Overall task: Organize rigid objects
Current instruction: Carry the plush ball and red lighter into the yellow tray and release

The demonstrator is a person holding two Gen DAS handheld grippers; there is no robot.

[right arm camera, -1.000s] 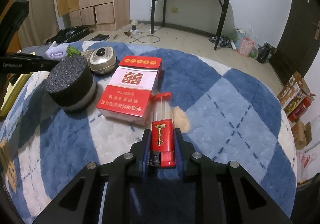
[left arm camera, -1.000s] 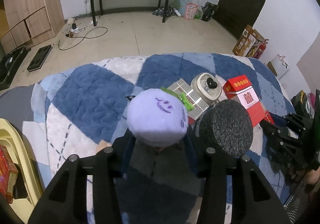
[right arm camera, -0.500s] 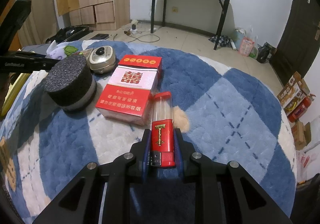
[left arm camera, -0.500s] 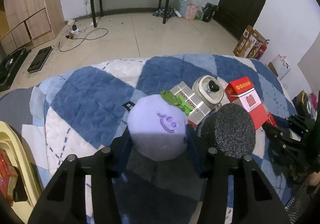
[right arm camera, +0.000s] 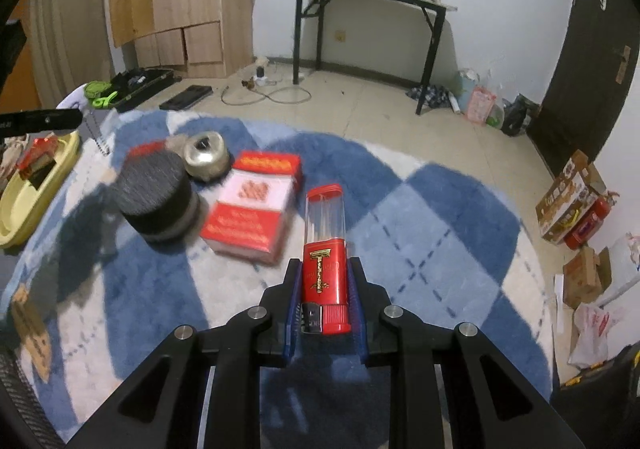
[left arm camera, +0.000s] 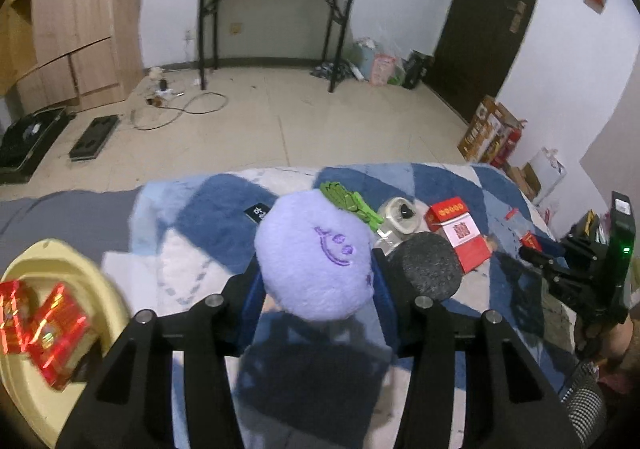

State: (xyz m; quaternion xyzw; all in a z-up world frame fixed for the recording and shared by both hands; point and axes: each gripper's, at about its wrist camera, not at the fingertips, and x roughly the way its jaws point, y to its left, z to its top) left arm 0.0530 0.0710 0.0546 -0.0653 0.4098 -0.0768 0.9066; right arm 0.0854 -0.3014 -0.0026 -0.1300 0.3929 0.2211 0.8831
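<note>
Rug (left arm camera: 208, 209) lower, plush (left arm camera: 316, 269) and lighter (right arm camera: 325, 281) lifted

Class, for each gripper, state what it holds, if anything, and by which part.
Left gripper: purple plush toy, squeezed across its body. Right gripper: red dispenser, clamped at its red base, clear tube pointing forward.

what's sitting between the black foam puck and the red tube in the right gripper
The red box lies between the black foam puck and the red tube held in the right gripper, shown in the right wrist view.
</note>
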